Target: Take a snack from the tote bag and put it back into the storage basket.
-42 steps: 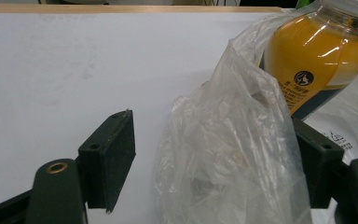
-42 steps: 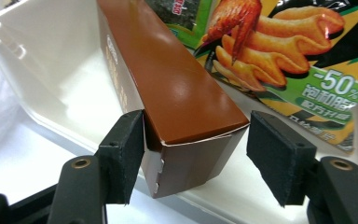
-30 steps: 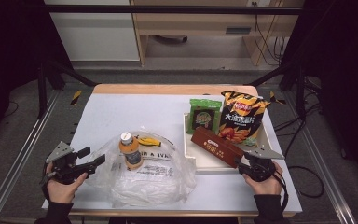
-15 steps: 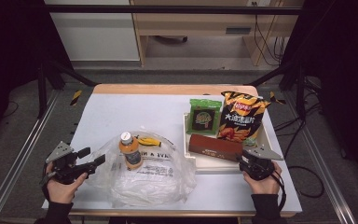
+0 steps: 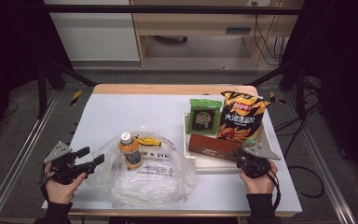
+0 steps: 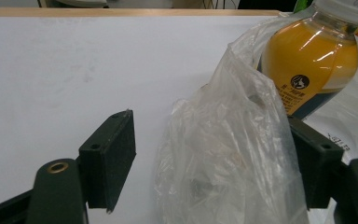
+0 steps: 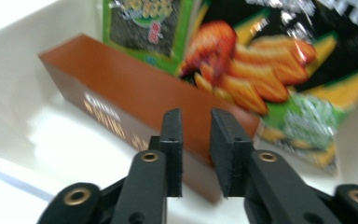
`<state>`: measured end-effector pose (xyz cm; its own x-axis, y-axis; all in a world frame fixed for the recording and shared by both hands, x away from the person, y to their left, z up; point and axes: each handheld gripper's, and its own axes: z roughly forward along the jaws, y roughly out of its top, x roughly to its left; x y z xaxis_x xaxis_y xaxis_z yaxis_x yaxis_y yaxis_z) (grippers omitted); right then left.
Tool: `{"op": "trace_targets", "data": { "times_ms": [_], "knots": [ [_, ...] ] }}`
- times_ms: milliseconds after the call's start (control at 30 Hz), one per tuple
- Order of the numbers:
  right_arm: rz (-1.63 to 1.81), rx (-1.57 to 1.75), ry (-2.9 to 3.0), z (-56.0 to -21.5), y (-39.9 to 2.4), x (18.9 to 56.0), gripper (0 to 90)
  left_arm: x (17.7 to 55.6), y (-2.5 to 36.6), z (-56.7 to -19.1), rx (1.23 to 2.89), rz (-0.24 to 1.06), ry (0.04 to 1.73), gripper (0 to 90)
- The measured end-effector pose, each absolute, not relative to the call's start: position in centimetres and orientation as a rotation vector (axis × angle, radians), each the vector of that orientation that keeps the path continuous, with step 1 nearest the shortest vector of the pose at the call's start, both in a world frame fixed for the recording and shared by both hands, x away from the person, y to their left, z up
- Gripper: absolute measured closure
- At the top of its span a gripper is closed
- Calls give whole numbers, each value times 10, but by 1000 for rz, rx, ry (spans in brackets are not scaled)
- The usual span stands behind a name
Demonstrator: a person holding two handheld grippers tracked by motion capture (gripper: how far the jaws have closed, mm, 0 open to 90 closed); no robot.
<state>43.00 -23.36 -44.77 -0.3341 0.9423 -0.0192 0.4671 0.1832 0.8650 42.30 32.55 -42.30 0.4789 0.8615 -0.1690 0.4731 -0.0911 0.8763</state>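
A brown box (image 5: 212,145) lies along the front of a white tray (image 5: 214,166). My right gripper (image 5: 239,154) stands at the box's right end. In the right gripper view its jaws (image 7: 193,112) stand a narrow gap apart in front of the brown box (image 7: 121,88). They have just been closing, and no pad presses on the box. My left gripper (image 5: 92,155) is open at the left edge of a clear plastic bag (image 5: 144,175). The bag's edge (image 6: 233,154) rises between the wide jaws of the left gripper (image 6: 207,119). An orange juice bottle (image 5: 130,150) stands in the bag.
A chips bag (image 5: 240,116) and a green snack packet (image 5: 204,116) lean at the back of the tray. A yellow item (image 5: 149,141) lies beside the bottle. White tabletop (image 5: 130,112) stretches behind the bag, and its edges drop to the floor.
The brown box has swung from a diagonal to lie along the tray's front. The right gripper's jaws have narrowed. The left gripper has stayed put.
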Motion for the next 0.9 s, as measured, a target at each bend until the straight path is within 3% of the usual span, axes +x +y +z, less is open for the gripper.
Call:
{"op": "trace_targets", "data": {
  "times_ms": [400, 633, 900],
  "knots": [
    [1007, 1330, 1914, -452, -235, 421, 731, 423, 325, -424, 1731, 485, 1145, 253],
    [970, 1357, 1885, -458, -241, 432, 789, 424, 323, -425, 1740, 485, 1144, 253],
    [983, 1365, 1866, -458, -243, 435, 756, 424, 324, -425, 1741, 484, 1144, 254]
  ]
}}
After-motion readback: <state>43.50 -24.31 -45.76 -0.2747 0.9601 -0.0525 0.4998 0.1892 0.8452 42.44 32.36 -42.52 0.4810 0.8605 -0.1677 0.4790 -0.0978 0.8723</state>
